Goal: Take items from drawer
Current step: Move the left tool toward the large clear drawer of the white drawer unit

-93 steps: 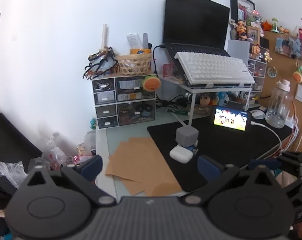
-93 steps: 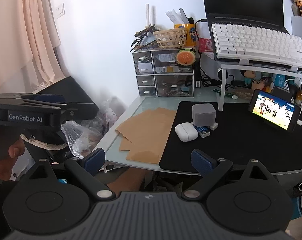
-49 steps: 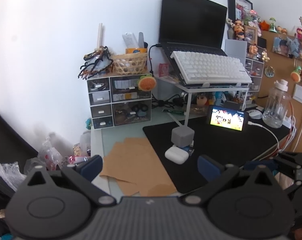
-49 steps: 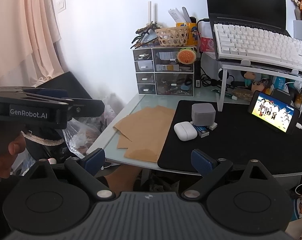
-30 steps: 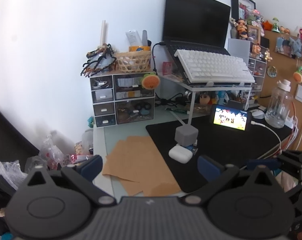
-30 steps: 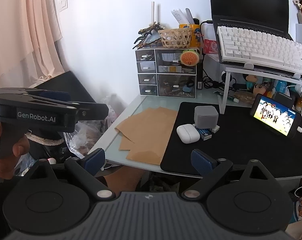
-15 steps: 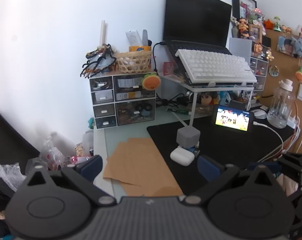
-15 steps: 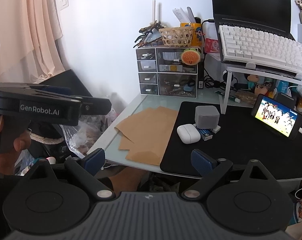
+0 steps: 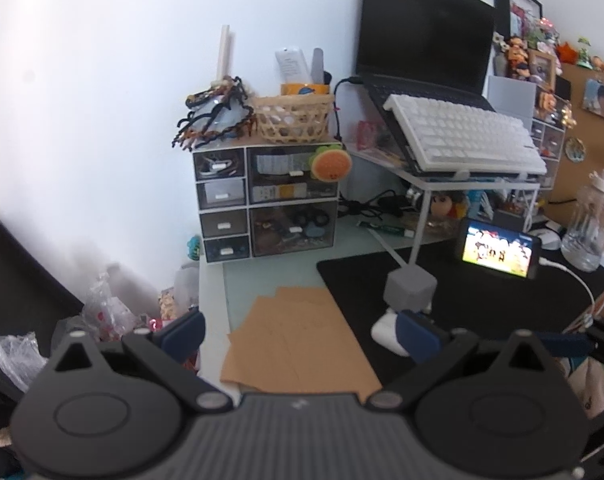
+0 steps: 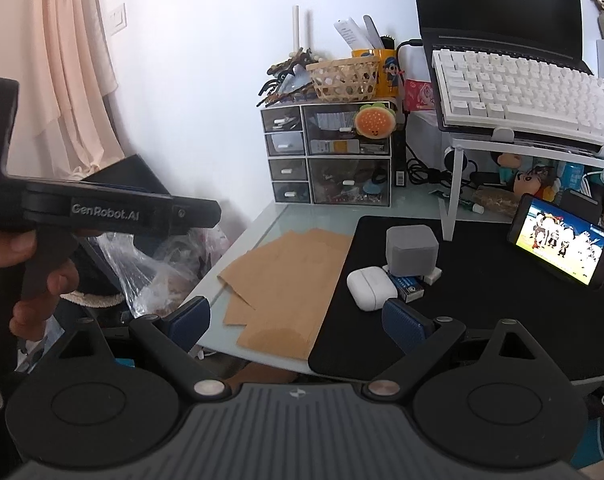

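A small clear-fronted drawer unit (image 9: 268,202) stands at the back left of the desk, all drawers shut, with an orange burger plush (image 9: 331,164) stuck on its front. It also shows in the right wrist view (image 10: 328,156). My left gripper (image 9: 298,330) is open and empty, held short of the desk's near left edge. My right gripper (image 10: 296,316) is open and empty at the desk's front edge, above the brown paper (image 10: 286,276). The left gripper's body (image 10: 102,210) shows side-on at the left of the right wrist view.
On a black mat (image 10: 462,280) lie a white earbud case (image 10: 372,288), a grey cube (image 10: 412,250) and a lit phone (image 10: 562,246). A white keyboard (image 9: 466,136) sits on a stand before a laptop. A basket (image 9: 294,118) tops the drawers. A water bottle (image 9: 590,224) stands right.
Both grippers have moved a little closer to the desk and drawer unit. The left gripper's body has advanced rightward in the right wrist view. Both jaws stay open.
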Motion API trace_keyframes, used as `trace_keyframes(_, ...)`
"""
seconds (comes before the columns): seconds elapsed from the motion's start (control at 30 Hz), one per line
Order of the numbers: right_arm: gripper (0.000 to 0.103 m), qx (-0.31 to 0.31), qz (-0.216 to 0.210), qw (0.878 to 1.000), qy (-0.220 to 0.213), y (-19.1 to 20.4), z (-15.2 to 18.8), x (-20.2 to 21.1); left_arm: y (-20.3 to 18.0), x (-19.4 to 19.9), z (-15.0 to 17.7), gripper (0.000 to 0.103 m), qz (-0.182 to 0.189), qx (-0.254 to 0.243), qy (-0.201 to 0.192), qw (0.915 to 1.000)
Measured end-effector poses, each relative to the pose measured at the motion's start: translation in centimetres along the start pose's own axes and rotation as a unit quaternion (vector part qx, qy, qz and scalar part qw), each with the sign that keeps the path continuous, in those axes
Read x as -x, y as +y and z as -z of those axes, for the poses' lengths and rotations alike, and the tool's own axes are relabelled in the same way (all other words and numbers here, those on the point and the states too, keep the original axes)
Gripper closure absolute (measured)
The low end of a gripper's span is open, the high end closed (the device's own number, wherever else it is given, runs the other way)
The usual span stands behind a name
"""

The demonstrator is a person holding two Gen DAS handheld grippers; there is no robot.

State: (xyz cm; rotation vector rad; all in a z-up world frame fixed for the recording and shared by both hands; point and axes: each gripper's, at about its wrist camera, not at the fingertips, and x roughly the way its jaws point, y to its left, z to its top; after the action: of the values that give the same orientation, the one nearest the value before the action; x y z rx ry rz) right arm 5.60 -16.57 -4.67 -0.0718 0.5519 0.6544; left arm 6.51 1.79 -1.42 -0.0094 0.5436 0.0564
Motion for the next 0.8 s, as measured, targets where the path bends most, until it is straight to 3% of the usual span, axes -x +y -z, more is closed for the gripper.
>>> trace_keyframes(0.37,0.007,-0.013,0.0,0.999,-0.043,-1.8,-0.5,-0.5,0.1,-2.7,-2.4,0.001,0.02,0.018,-0.007,0.9996)
trace_keyframes(0.8,0.007,-0.028,0.001,0.998,-0.05,-4.2,-1.2,-4.9,0.4,-8.0,-4.5,0.007,0.022,0.024,-0.006,0.9995)
